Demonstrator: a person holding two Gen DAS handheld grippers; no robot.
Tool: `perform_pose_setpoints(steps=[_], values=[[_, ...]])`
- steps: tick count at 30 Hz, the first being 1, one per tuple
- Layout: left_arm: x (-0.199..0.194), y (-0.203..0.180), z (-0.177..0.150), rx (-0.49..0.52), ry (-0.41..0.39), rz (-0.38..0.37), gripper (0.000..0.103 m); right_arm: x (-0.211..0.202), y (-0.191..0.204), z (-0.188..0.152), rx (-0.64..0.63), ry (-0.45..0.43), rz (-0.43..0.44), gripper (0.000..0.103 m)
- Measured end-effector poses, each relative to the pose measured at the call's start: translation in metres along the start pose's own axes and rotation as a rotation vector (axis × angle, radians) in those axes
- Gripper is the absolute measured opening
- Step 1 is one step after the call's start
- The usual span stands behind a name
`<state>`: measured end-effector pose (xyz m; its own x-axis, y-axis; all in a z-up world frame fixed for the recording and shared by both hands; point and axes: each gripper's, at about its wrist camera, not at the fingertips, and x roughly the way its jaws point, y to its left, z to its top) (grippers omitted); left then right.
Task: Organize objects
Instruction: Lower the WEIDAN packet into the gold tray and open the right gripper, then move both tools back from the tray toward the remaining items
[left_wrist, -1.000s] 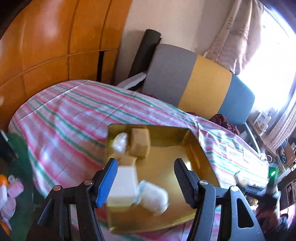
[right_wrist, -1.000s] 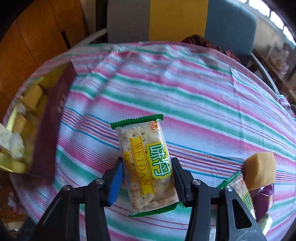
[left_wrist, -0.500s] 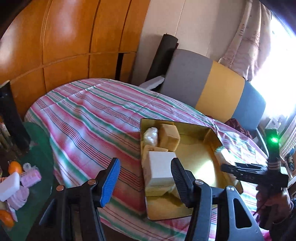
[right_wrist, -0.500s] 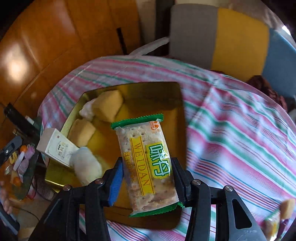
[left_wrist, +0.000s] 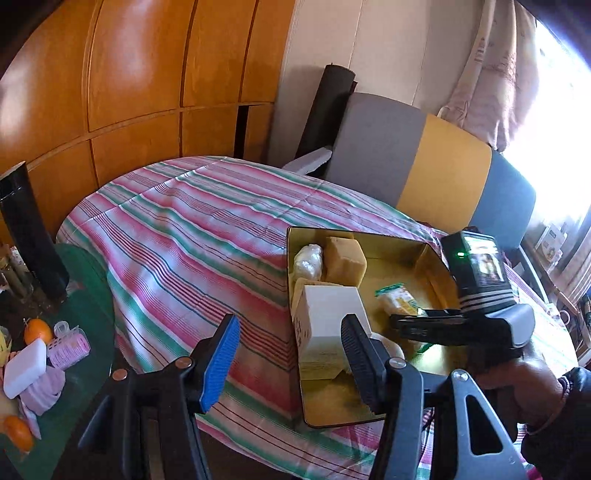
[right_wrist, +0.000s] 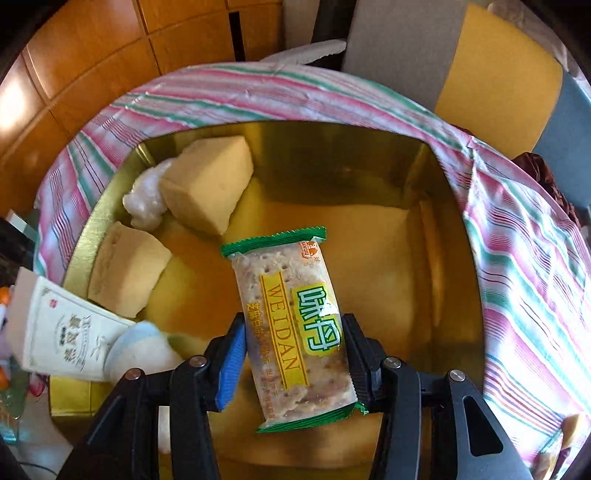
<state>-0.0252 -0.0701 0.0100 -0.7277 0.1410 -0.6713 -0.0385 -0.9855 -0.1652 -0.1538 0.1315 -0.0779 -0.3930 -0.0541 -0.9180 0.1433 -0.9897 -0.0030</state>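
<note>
Gold-coloured tin (right_wrist: 436, 177) fills the right wrist view, and the right gripper (right_wrist: 293, 365) points steeply down into it, jaws clamped on the sides of a cracker packet (right_wrist: 291, 325) printed "WEIDAN" beside green Chinese characters. Two tan sponge blocks (right_wrist: 207, 188) and a white carton (right_wrist: 62, 332) with a red seal lie along the tin's left side. The left gripper (left_wrist: 290, 354) tilts down over the striped cloth on the desk (left_wrist: 192, 236) just beside the tin, jaws apart and empty after closing slightly.
</note>
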Motion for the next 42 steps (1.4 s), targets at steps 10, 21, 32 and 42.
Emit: perform_pose_setpoints(steps=[10, 21, 32, 42], values=[[0.005, -0.001, -0.004, 0.009, 0.016, 0.001, 0.057, -0.001, 0.03, -0.006, -0.067, -0.022, 0.105, 0.056], [-0.002, -0.002, -0.004, 0.0, -0.014, -0.009, 0.057, -0.04, 0.016, -0.013, 0.002, -0.143, 0.11, 0.072], [-0.013, -0.023, -0.004, 0.063, -0.048, -0.051, 0.057, -0.094, -0.036, -0.068, 0.049, -0.246, -0.02, 0.082], [-0.011, -0.086, -0.009, 0.19, -0.016, -0.176, 0.057, -0.147, -0.16, -0.153, 0.305, -0.272, -0.14, 0.083]])
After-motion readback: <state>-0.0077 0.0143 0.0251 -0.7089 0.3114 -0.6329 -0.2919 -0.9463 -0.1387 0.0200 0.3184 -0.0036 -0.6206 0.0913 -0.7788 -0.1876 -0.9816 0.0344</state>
